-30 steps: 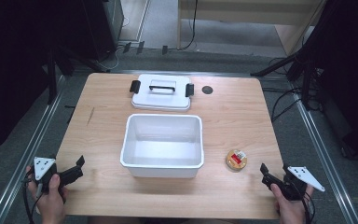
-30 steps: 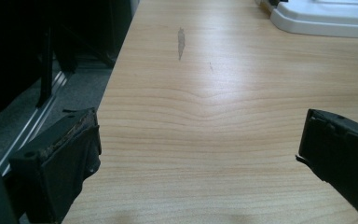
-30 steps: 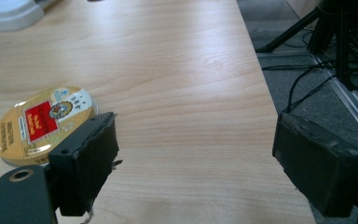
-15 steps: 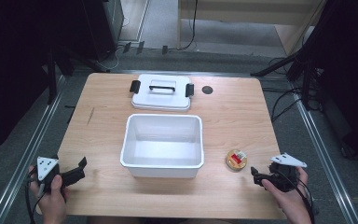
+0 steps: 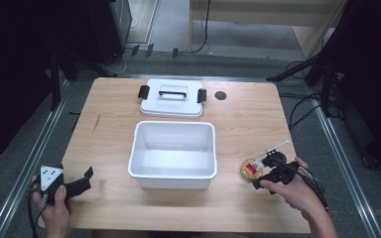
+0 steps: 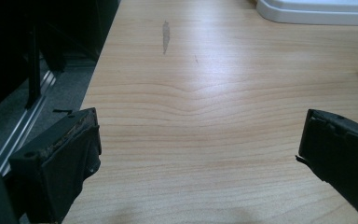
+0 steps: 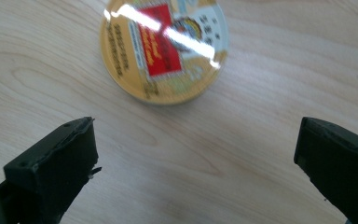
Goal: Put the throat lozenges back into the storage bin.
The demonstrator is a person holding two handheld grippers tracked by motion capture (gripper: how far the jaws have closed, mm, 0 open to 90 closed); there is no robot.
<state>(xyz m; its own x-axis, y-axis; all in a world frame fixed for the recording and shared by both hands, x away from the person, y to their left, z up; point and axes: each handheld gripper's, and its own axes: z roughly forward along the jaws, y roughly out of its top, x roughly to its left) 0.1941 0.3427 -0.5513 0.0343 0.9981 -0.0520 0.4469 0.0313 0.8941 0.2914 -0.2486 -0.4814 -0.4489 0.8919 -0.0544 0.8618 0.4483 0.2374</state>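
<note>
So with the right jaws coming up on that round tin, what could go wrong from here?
1. The tin is low and flat on the wood, so the open jaws of the right gripper might slide over its glossy lid or push it instead of pinching it.
2. It sits near the white bin; a nudge could drive it against the bin wall.
3. The left gripper hangs at the table edge, where its trailing cable could snag.

White tub (image 5: 172, 154) mid-table; lid (image 5: 171, 98) behind it; right gripper (image 5: 269, 174) beside round tin (image 5: 251, 169); left gripper (image 5: 79, 184) at near-left edge
</note>
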